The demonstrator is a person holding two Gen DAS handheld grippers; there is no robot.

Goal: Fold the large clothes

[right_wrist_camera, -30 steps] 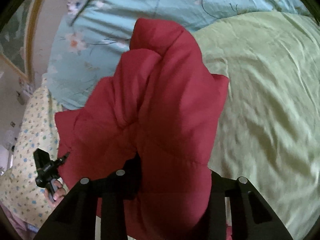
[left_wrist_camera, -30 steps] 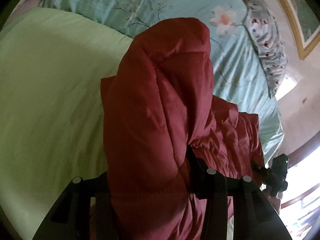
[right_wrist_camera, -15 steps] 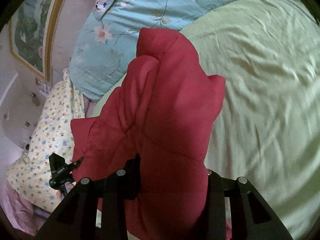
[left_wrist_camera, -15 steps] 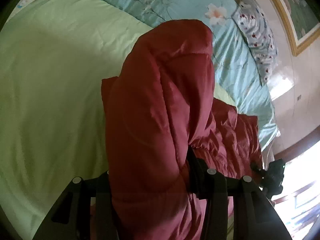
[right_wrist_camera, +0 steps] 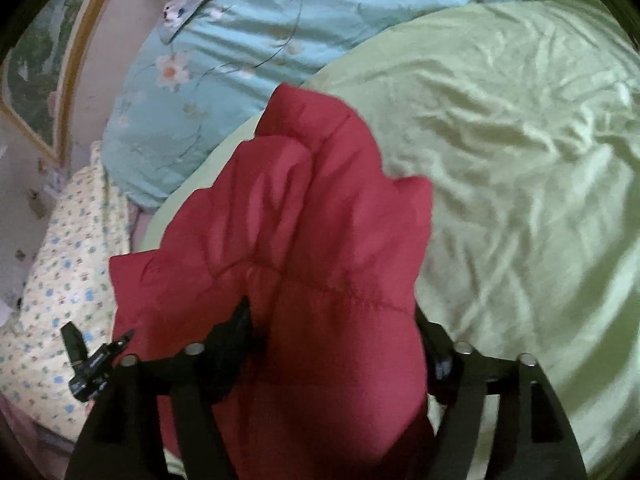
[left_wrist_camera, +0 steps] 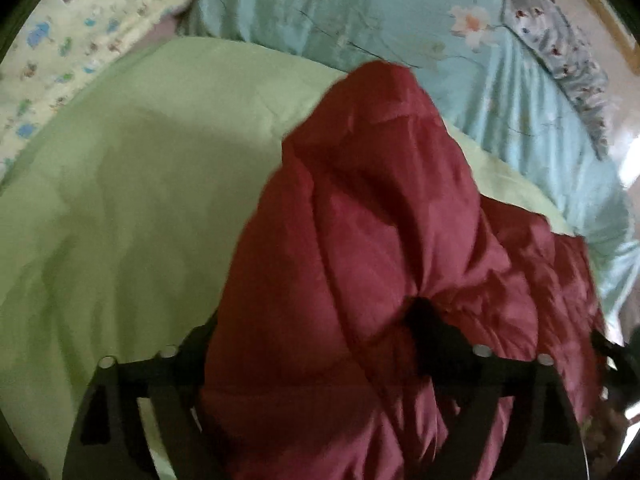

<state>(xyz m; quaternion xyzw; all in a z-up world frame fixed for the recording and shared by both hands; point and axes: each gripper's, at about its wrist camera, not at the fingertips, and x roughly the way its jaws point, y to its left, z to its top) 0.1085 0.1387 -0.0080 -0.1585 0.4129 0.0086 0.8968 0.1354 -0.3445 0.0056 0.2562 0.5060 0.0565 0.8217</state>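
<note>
A padded red jacket (left_wrist_camera: 360, 240) bulges up between the jaws of both hand-held grippers above a bed spread with a green sheet (left_wrist_camera: 132, 200). The left gripper (left_wrist_camera: 316, 344) and right gripper (right_wrist_camera: 332, 332) have both just been spreading their jaws, and the quilted fabric still fills the gap in each; whether the pads still press on it cannot be told, since the cloth hides them. The garment lies straight ahead of each gripper, its bunched length running away toward the blue floral quilt (right_wrist_camera: 224, 64) along the bed's head edge, with the bulk trailing between the two hands. Neither hand looks nearer. To judge by the widening jaws, the fold is being let down onto the sheet
</note>
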